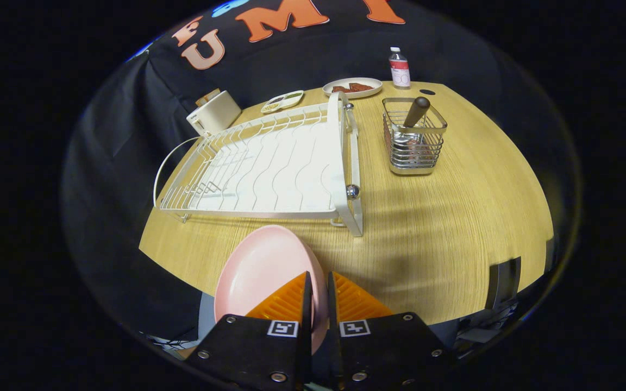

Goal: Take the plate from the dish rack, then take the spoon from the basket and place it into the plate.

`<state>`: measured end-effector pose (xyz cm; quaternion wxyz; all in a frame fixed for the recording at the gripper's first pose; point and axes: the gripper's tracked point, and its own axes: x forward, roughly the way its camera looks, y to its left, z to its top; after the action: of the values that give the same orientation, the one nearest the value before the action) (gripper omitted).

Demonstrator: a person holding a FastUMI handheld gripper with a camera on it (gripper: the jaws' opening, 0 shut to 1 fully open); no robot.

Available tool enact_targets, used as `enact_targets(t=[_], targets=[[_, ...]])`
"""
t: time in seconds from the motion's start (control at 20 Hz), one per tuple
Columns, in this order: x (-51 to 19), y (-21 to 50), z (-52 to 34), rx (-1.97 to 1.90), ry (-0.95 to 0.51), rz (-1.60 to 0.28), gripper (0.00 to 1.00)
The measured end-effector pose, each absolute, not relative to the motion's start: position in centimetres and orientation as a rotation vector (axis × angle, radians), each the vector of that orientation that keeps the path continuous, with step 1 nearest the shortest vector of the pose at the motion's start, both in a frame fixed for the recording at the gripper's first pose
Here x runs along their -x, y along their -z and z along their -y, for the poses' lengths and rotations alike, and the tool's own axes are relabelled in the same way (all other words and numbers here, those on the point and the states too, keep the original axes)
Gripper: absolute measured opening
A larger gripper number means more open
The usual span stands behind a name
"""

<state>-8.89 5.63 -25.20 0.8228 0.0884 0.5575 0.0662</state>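
Observation:
A pink plate (pixel 261 269) is pinched by its rim between the two fingers of my gripper (pixel 319 285), which is shut on it. The plate is held tilted above the near edge of the wooden table (pixel 454 244), just in front of the white dish rack (pixel 269 163). The rack holds no dishes. Beyond the fingers to the right stands a wire basket (pixel 413 142) with a dark-handled spoon (pixel 416 113) leaning in it.
At the table's far side are a white toaster-like box (pixel 214 113), a small divided dish (pixel 283 100), a plate with brown food (pixel 352 87) and a small bottle (pixel 399 68). Bare wood lies between the rack's right end, the basket and my fingers.

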Motion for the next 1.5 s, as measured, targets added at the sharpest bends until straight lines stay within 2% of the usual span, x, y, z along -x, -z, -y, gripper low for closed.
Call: enact_targets(t=[0.25,0.5,0.6,0.9,0.95,1.2,1.25,1.45,1.5], targets=[[8.2,27.1,-5.7,-0.215,-0.119,-1.204,0.09],[7.3,28.1,-5.9,-0.157,-0.113,-1.181,0.09],[6.7,27.7,-6.2,-0.152,-0.128,-1.171,0.11],[5.9,24.5,-6.2,-0.195,-0.163,-1.11,0.08],[5.5,23.8,-5.8,-0.199,-0.158,-1.088,0.15],[2.1,20.4,-2.0,-0.158,-0.088,-0.929,0.37],[1.4,19.8,-1.6,-0.151,-0.079,-0.893,0.45],[-1.9,18.6,0.2,-0.06,-0.046,-0.742,0.64],[-2.6,18.6,0.6,-0.024,-0.034,-0.712,0.66]])
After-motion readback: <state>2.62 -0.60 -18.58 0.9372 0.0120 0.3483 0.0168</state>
